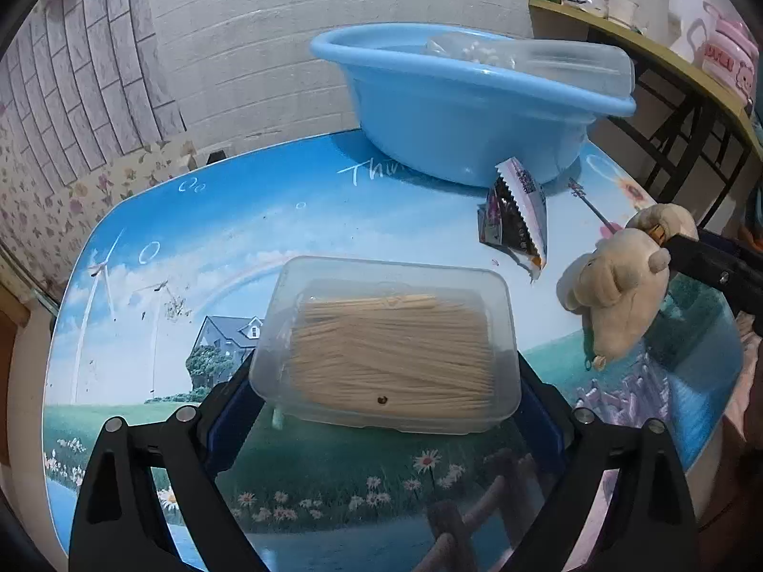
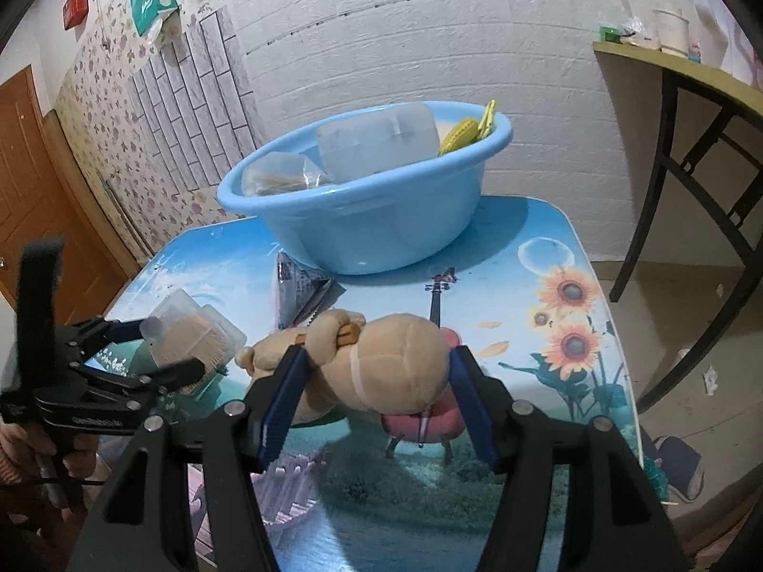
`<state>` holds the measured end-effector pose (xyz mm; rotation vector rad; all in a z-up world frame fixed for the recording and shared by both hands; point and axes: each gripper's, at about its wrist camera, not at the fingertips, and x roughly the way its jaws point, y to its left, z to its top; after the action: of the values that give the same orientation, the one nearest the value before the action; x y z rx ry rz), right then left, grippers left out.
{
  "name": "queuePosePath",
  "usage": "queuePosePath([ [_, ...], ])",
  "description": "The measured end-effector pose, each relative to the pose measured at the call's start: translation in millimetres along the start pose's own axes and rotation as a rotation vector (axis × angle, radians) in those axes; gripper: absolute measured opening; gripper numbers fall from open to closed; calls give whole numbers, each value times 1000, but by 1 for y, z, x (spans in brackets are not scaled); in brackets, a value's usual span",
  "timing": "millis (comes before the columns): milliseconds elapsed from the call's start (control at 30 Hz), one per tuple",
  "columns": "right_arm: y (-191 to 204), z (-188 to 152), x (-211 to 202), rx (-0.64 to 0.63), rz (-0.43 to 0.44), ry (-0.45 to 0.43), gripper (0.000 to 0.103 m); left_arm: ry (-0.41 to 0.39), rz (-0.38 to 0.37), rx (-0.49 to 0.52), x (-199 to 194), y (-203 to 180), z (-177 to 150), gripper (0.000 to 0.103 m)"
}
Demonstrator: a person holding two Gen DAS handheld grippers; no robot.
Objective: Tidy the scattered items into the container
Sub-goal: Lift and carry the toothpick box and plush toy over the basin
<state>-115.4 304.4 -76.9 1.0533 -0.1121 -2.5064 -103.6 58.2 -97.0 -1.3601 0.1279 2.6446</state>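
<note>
My left gripper (image 1: 386, 381) is shut on a clear plastic box of toothpicks (image 1: 388, 343) and holds it just above the table; the box also shows in the right wrist view (image 2: 190, 333). My right gripper (image 2: 374, 372) is shut on a beige plush bear (image 2: 376, 362), held above the table; the bear also shows in the left wrist view (image 1: 615, 286). The blue basin (image 1: 458, 109) stands at the table's far side and holds clear boxes, a toothpick bag and yellow clips (image 2: 469, 131). A torn snack wrapper (image 1: 517, 214) lies in front of the basin.
The table (image 1: 190, 248) has a printed landscape top. A brown-topped side table (image 1: 667, 62) with jars stands at the right. A white brick wall is behind. A wooden door (image 2: 28, 181) is at the left. A shoe (image 2: 677, 467) lies on the floor.
</note>
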Motion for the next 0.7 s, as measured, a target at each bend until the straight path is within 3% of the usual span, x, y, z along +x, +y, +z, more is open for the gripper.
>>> queuePosePath([
  [533,5,-2,-17,19,-2,105,57,-1,3,8,-26,-12,-2,93],
  [700,6,7,-30,8,17,133,57,-54,-32,-35,-57,-7,12,93],
])
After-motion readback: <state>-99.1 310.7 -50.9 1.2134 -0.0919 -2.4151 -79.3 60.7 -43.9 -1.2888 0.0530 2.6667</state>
